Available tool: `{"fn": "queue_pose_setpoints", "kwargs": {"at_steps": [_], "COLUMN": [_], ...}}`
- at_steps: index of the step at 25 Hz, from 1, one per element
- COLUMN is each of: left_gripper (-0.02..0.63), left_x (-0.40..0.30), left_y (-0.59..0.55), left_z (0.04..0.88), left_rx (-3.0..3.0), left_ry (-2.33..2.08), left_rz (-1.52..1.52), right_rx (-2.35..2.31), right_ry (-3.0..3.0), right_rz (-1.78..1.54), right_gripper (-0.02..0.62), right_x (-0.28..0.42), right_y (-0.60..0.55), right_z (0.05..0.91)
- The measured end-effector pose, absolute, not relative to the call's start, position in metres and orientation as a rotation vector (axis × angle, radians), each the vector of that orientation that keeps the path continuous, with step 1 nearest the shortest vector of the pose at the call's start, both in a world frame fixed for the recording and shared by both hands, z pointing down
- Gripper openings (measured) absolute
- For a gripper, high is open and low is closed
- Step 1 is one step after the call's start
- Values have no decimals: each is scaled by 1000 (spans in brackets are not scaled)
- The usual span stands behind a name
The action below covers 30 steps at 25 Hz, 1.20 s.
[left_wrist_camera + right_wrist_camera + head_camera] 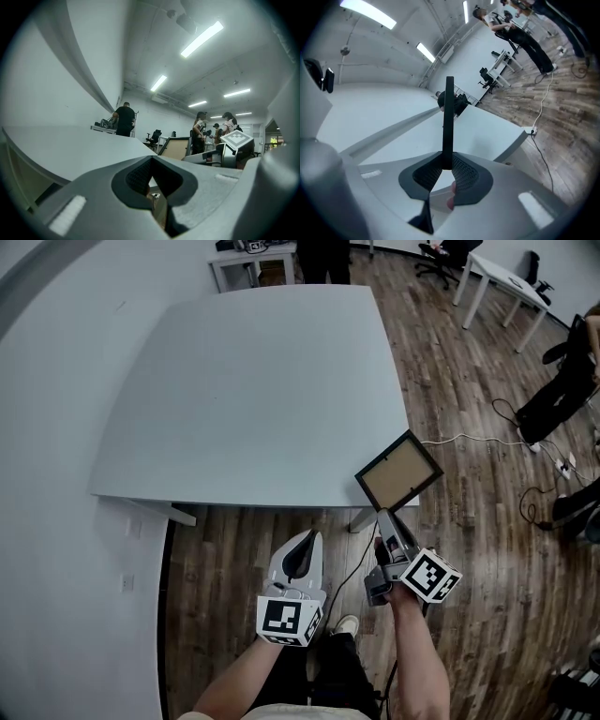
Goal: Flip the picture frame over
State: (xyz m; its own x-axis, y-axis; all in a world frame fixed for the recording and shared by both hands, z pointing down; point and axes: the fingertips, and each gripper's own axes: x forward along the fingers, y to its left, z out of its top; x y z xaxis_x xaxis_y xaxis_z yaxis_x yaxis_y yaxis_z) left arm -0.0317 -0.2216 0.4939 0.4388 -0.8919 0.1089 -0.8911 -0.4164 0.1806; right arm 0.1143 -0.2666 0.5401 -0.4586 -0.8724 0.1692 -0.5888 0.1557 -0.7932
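A pale grey counter [253, 399] stands on a wooden floor [469, 427]. The right hand-held gripper [384, 517] is clamped on the lower edge of the picture frame [398, 472], holding it in the air by the counter's near right corner, brown backing towards the head camera. The left hand-held gripper [302, 538] hangs short of the counter, jaws together and empty.

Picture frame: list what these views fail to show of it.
Head view: picture frame's brown side shows; its other face is turned away.
Right gripper view: it stands edge-on in the right tool; neither face shows.
Left gripper view: the left tool hides its lower part.
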Motion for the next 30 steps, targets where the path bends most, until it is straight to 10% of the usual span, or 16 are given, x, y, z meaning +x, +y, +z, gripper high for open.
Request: {"fn": "queue_pose_setpoints", "kwargs": {"at_steps": [15,30], "left_gripper": [0,0], "left_x": [-42,-42], "left_y": [-221,-218], "left_z": [490,493], "left_rx": [2493,2500], "left_ry": [-1577,-1572], "left_rz": [-1,-20], "right_rx": [-1818,-2351], "right_ry": [2537,3014], "right_rz": [-859,222], "right_gripper": [89,87], "right_x": [133,123], "right_y": [-275,-280], "right_z": [532,529]}}
